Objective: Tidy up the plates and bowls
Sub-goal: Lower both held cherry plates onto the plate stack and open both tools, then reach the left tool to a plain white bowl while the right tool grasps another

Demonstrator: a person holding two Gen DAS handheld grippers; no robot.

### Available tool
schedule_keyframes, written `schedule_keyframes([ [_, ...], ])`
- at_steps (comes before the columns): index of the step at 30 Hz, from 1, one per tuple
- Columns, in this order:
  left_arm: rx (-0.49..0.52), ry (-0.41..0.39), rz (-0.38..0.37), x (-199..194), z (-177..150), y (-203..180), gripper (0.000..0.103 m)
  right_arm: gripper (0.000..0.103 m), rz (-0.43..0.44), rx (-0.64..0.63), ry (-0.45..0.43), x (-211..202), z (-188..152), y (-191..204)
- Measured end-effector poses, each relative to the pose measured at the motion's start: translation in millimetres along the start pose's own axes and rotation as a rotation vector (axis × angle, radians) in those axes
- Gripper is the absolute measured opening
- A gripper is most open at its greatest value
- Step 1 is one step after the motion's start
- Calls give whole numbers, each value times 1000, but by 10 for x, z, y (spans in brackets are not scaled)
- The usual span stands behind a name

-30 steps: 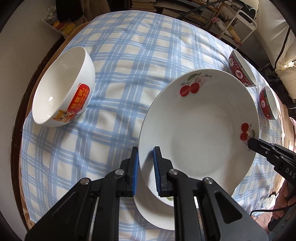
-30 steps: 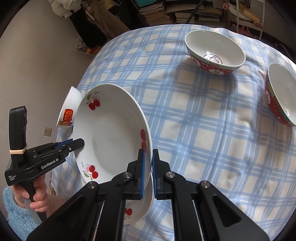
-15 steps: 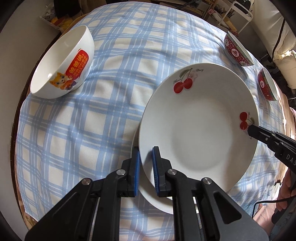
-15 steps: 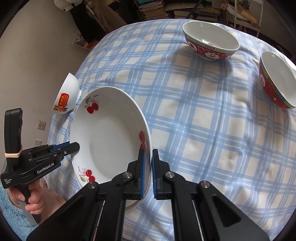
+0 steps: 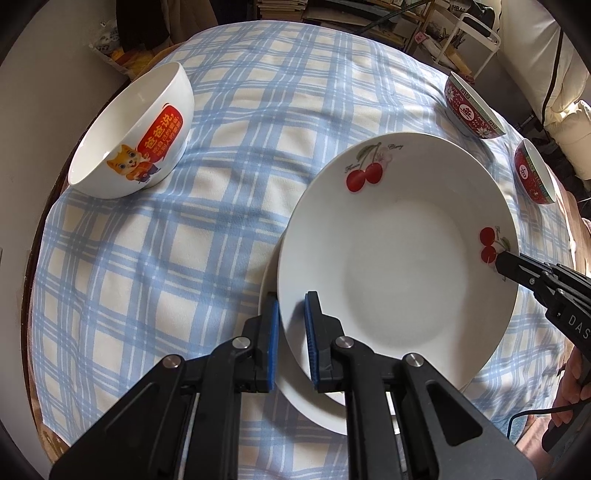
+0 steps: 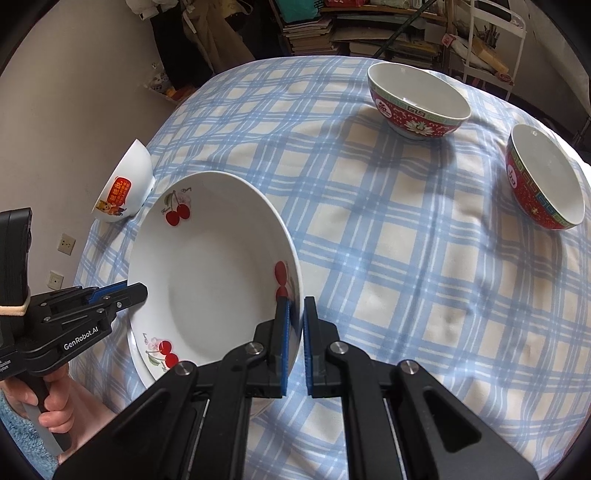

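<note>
A white plate with cherry prints [image 5: 399, 266] [image 6: 214, 273] hangs tilted just over a second white plate [image 5: 267, 282], of which only a sliver of rim shows. My left gripper [image 5: 291, 314] is shut on the upper plate's near rim. My right gripper [image 6: 297, 314] is shut on the opposite rim beside a cherry print, and its tip [image 5: 506, 264] shows in the left wrist view. A white bowl with a cat print [image 5: 129, 147] [image 6: 125, 184] stands at the table's left edge. Two red patterned bowls [image 6: 417, 99] [image 6: 546, 177] stand at the far right.
A blue-checked cloth [image 5: 184, 258] covers the round table. The table edge runs close to the cat bowl, with a wall beyond it. Book stacks [image 6: 314, 33] and a white wire rack [image 6: 495, 44] stand behind the table. A hand [image 6: 48, 402] grips the left tool.
Both grippers carried the cherry plate a little lower and nearer over the lower plate. It sits flatter now, and both grips are unchanged.
</note>
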State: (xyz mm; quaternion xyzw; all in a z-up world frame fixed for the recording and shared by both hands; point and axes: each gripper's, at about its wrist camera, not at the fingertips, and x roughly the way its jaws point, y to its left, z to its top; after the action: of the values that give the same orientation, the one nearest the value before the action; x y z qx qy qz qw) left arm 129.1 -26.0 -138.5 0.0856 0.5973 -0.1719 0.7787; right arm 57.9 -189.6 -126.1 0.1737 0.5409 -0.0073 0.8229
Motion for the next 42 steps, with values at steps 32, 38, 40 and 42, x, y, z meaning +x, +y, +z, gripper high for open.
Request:
schedule_keyframes([
  [32, -11, -65, 85, -212, -59, 82, 13, 8, -19, -62, -37, -52, -102, 75],
  [38, -42, -36, 60, -249, 9, 191, 14, 8, -44, -58, -38, -60, -63, 67],
  [40, -64, -26, 37, -295, 49, 267, 14, 8, -49, -58, -40, -59, -24, 69],
  [42, -57, -35, 59, -363, 86, 314, 16, 8, -67, -85, -34, -49, 38, 112],
])
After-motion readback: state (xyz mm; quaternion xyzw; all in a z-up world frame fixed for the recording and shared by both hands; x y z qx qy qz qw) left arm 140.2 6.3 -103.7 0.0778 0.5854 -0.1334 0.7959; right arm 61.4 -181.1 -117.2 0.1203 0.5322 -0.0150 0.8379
